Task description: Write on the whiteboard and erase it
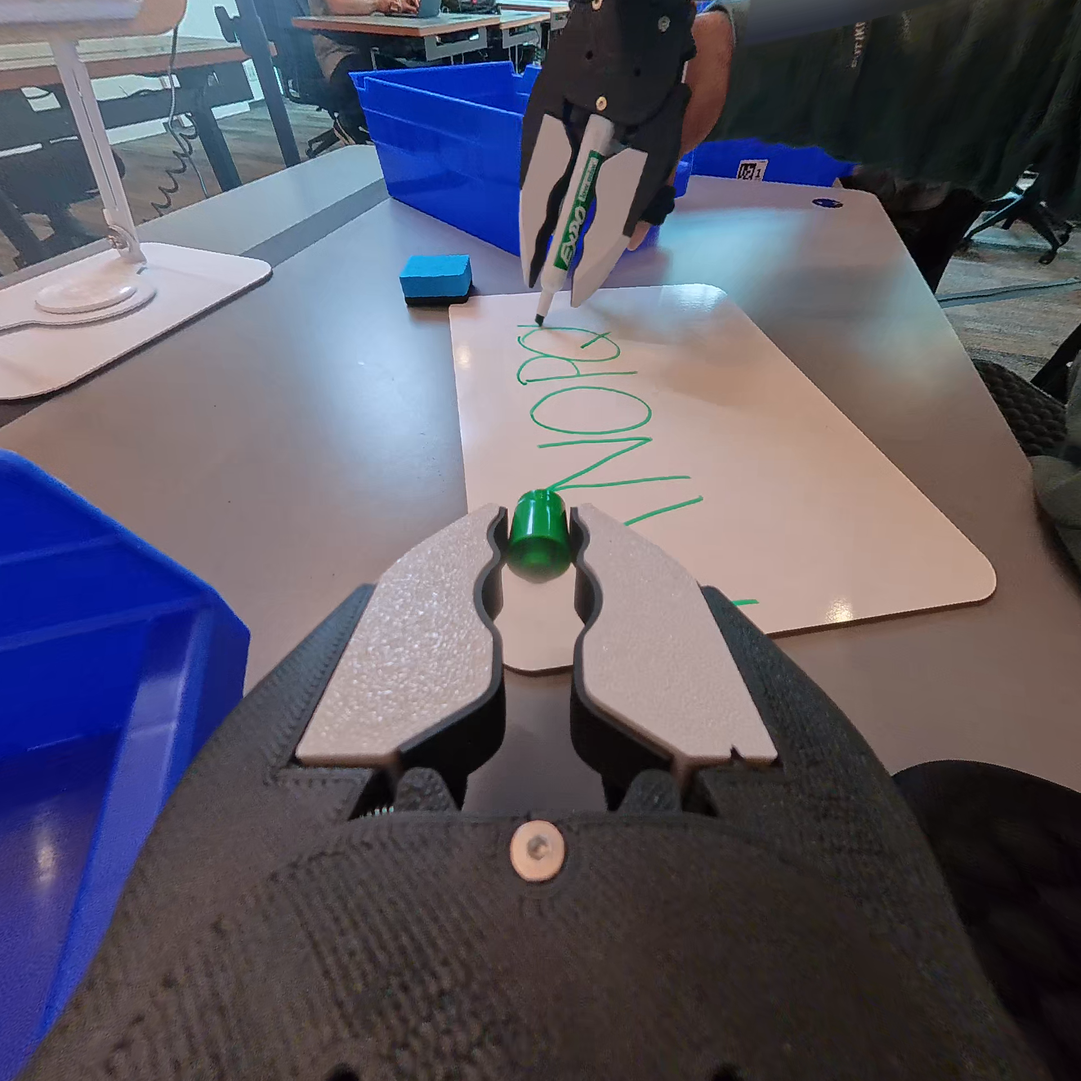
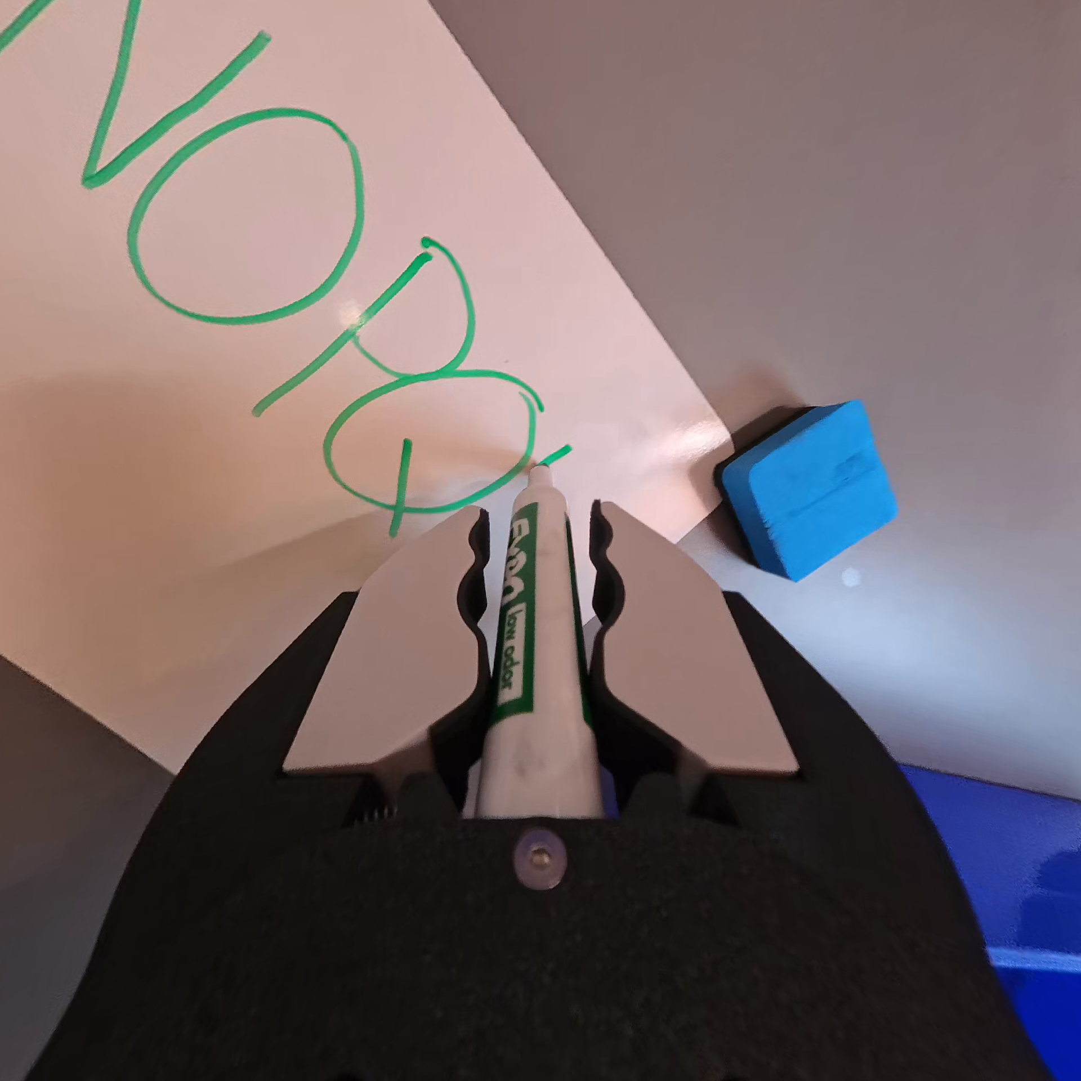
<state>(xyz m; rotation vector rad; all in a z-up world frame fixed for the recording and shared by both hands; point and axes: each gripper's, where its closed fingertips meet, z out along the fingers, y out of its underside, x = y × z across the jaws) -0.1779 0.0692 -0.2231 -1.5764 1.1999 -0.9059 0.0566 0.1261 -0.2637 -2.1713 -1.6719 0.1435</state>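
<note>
- Right gripper (image 2: 537,515) clamped on the green marker (image 2: 529,632), barrel running back between the fingers (image 2: 655,620), tip pressed to the whiteboard (image 2: 193,526) at the end of a row of green strokes; held steeply, likely so the nib meets the board squarely.
- Seen from the left wrist view: same right gripper (image 1: 556,286) reaching down from above, marker (image 1: 570,228) tilted, tip on the far end of the whiteboard (image 1: 789,468), close to its far edge.
- Left gripper (image 1: 538,526) closed on the green cap (image 1: 537,541), parked low over the near end of the board; probably kept there to hold the cap ready for recapping and stay clear of the writing.
- Whiteboard lying flat on the grey bench (image 1: 292,468), writing running along its length away from the left gripper.
- Blue eraser (image 1: 436,279) on the bench just beside the board's far corner, near the marker tip, within easy reach for the wiping step; in the right wrist view the eraser (image 2: 807,485) sits at that corner, touching or nearly so.
- Blue bins (image 1: 444,140) behind and beside the work area, a white lamp base (image 1: 105,292) off to one side, all apart from the board.
- Writing step under way; erasing not yet begun.
</note>
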